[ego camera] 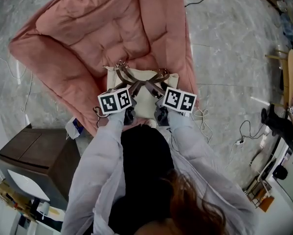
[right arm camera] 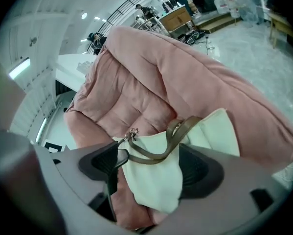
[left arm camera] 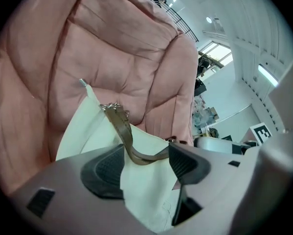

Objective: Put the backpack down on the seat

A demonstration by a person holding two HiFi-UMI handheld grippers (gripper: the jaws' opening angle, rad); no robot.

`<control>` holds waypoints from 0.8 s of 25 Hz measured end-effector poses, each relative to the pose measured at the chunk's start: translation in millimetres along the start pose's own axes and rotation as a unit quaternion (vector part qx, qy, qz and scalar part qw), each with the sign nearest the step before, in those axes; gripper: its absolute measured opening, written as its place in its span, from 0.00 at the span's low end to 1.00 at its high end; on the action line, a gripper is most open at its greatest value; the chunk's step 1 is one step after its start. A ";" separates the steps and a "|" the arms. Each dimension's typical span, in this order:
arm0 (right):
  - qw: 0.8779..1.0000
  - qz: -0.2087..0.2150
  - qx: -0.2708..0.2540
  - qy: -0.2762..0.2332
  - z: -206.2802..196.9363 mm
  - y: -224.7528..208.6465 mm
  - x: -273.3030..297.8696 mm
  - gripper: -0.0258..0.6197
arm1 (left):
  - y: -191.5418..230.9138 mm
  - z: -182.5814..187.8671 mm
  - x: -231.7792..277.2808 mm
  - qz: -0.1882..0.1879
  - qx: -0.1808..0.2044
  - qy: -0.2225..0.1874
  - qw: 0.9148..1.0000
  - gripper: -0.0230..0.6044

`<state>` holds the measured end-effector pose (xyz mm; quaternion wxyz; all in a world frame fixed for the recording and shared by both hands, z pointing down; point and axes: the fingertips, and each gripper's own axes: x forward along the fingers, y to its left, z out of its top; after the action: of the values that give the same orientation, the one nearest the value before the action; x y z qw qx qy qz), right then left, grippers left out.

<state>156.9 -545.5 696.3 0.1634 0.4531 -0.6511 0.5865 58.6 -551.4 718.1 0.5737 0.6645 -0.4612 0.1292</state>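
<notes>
A cream backpack (ego camera: 145, 99) with brown straps rests on the front of the pink quilted seat (ego camera: 87, 28). My left gripper (ego camera: 129, 85) and right gripper (ego camera: 158, 85) stand side by side over the bag's top. In the left gripper view my left gripper (left arm camera: 144, 168) is open; a brown strap (left arm camera: 124, 133) sags loosely across the gap between its pads, above the cream backpack (left arm camera: 146, 195). In the right gripper view my right gripper (right arm camera: 151, 168) is open too, with the other brown strap (right arm camera: 156, 155) curving slack between its pads over the cream backpack (right arm camera: 151, 180).
A dark brown cabinet (ego camera: 33, 158) stands at the lower left beside the seat. Cables (ego camera: 244, 136) trail over the grey marble floor to the right. A wooden chair (ego camera: 290, 77) is at the far right edge. The person's grey sleeves fill the bottom of the head view.
</notes>
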 end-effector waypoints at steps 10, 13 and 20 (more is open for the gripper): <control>0.999 0.037 -0.028 -0.017 -61.1 6.8 -60.9 0.70 | -18.8 -59.9 -58.0 0.004 0.019 -0.033 0.999 0.53; 0.998 0.047 -0.033 -0.035 -72.5 6.7 -83.5 0.71 | -27.8 -78.7 -74.8 0.001 0.026 -0.044 0.999 0.53; 0.993 0.067 -0.048 -0.083 -96.7 12.2 -134.9 0.71 | -44.8 -114.9 -118.8 -0.005 0.042 -0.077 0.996 0.53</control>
<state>188.8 -404.7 613.4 0.0910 0.4472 -0.7189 0.5243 69.5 -398.7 641.5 0.5088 0.6983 -0.4945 0.0943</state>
